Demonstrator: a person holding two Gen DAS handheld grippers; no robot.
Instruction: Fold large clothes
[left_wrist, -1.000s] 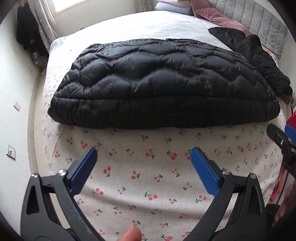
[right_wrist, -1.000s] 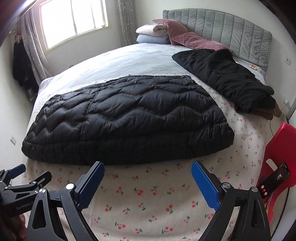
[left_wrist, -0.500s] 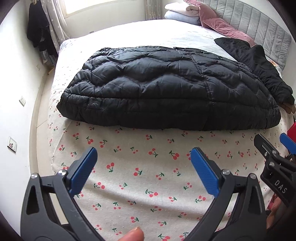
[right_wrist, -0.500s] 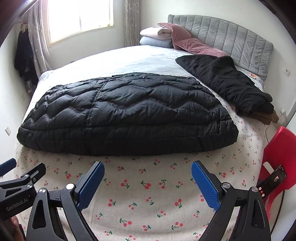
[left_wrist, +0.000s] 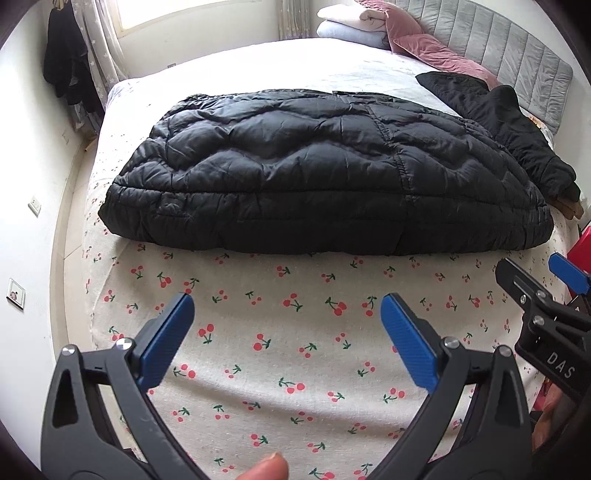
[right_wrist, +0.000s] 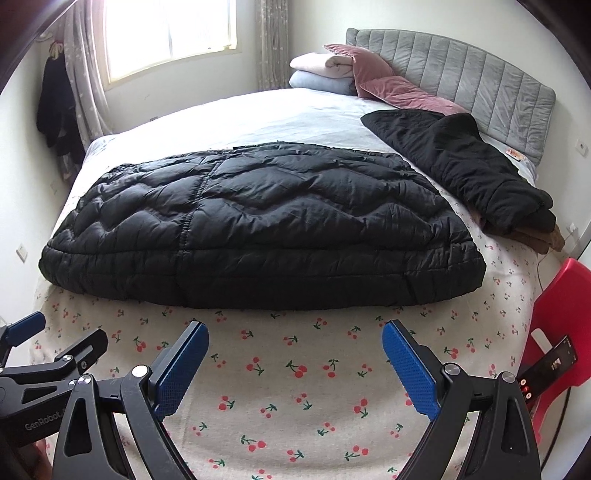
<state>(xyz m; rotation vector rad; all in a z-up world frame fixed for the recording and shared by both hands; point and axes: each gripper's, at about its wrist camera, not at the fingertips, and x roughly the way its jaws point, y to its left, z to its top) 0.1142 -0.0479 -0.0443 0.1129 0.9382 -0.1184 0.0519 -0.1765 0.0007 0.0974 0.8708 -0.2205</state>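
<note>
Jaws of the left gripper (left_wrist: 287, 314) and right gripper (right_wrist: 295, 341) gape empty at lower frame, so each should bite one end of the black puffer coat (right_wrist: 258, 225) along its thick near hem at mid-frame.

A bare strip of cherry-print sheet (right_wrist: 295, 373) lay open along the near edge. Beyond it the quilted black coat (right_wrist: 258, 225) spanned most of the bed. A second dark garment (right_wrist: 461, 166) blocked the far right; a red chair (right_wrist: 557, 295) crowded the right edge.
</note>
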